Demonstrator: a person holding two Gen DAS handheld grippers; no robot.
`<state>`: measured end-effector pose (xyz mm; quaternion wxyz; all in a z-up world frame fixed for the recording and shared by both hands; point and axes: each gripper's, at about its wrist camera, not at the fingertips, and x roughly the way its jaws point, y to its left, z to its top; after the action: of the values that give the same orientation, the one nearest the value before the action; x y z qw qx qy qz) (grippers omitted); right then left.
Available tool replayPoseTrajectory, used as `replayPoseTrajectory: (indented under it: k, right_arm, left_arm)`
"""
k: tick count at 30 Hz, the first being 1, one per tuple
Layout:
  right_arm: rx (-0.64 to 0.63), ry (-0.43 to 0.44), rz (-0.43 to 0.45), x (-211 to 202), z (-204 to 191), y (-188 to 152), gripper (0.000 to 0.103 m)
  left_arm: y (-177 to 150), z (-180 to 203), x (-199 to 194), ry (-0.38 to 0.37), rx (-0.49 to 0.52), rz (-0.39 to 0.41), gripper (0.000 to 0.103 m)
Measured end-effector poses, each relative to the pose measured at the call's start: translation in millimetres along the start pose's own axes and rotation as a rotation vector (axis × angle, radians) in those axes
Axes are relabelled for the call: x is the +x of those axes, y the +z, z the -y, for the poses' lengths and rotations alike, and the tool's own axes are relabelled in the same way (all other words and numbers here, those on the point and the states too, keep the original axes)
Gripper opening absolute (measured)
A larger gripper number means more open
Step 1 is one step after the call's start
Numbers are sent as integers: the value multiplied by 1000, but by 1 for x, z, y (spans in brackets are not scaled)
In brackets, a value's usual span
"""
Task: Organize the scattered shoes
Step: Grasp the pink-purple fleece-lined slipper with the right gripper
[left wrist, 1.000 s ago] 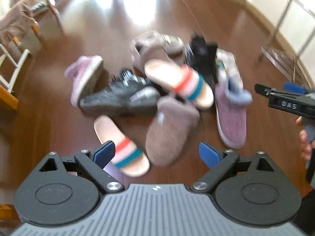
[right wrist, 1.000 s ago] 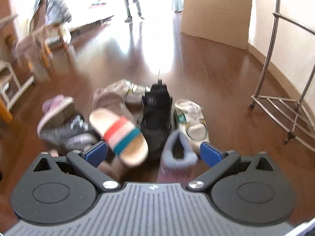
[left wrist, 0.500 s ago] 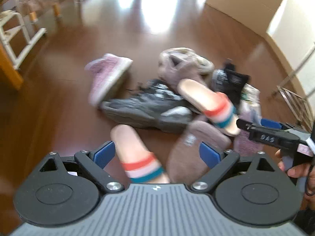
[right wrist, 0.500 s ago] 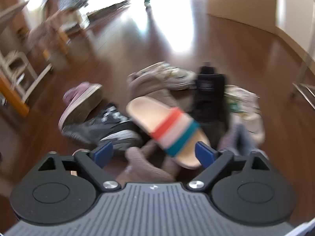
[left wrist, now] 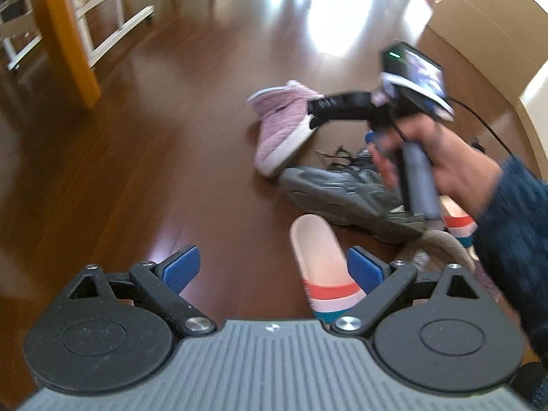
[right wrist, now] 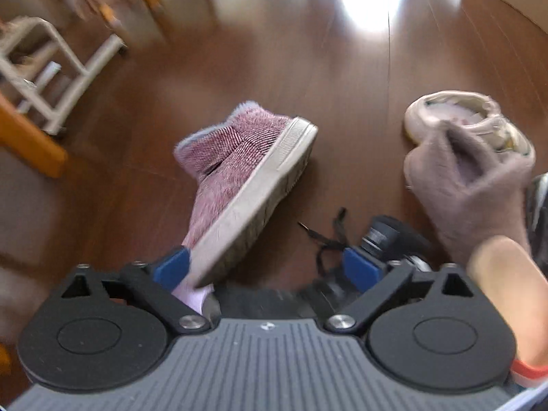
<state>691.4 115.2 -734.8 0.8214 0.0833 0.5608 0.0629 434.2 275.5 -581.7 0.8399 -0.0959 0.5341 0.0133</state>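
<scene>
Right wrist view: pink boot lies just ahead of the open right tool

Right wrist view first, nearest thing: the right tool [right wrist: 265, 269] has its 2 blue pads spread apart and holds nothing. The pink knit boot [right wrist: 239, 167] lies on its side on the wooden floor [right wrist: 342, 68], sole turned toward the camera. Its near end touches or overlaps the left pad; whether that pad presses it I cannot tell. Its long axis runs from that pad away and to the right, so the boot crosses the gap at a slant rather than lying square between the pads. That slant is the relation the next grasp likely turns on: the tool would need to shift left or turn before closing across the boot.

Just right of it, loose black laces and part of a dark grey sneaker [right wrist: 383, 236] sit by the right pad. Farther right is 1 fuzzy taupe slipper [right wrist: 469, 185], with 1 cream shoe [right wrist: 462, 120] behind it.

In the left wrist view the left tool [left wrist: 274, 267] is also open and empty, with 1 striped slide sandal [left wrist: 322, 260] partly between its pads, long axis pointing away. A 2nd striped slide [left wrist: 459, 222] peeks out beyond the sneaker. The right hand [left wrist: 441, 157] reaches over the pile, far nearer the boot than the left tool.

Counted: 1 pink boot, 1 grey sneaker, 2 slides, 1 taupe slipper, 1 cream shoe.
</scene>
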Motion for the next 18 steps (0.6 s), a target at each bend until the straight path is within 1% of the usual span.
replayPoseTrajectory:
  k: [2,4,6,7,8,9,10,12,15,18]
  right_arm:
    - [-4,-4,-34,27,-25,17,100]
    - [29,-37,-68,49,-30,13,100]
    - [63,-70,-102,72,-36,10,100]
    - [80,-68,-109,79,-40,10,98]
    - [100,-11,-91,77,-43,11,77]
    - [124,64,-75,76,-39,5,44]
    - [153,114,-70,73,-36,3,44]
    - [154,121,-65,61,-27,-3,41]
    - [211,147,-43,5,37,-45,39]
    - [269,173,-21,-51,100,-87,37]
  left_arm:
    - [-2,-11,4,-1,-21,-4,94]
    - [-3,-29,-2,-1,-50,-6,94]
    - [-8,-35,1,5,-71,-16,94]
    - [-9,-37,2,10,-79,-22,94]
    - [-11,-38,3,13,-85,-27,94]
    - [-11,-39,3,15,-86,-31,94]
    - [-13,-39,3,19,-86,-38,94]
    - [-13,-36,2,29,-79,-44,94]
    - [-9,-26,-4,43,-47,-28,94]
    - [-7,-10,-11,46,10,5,94]
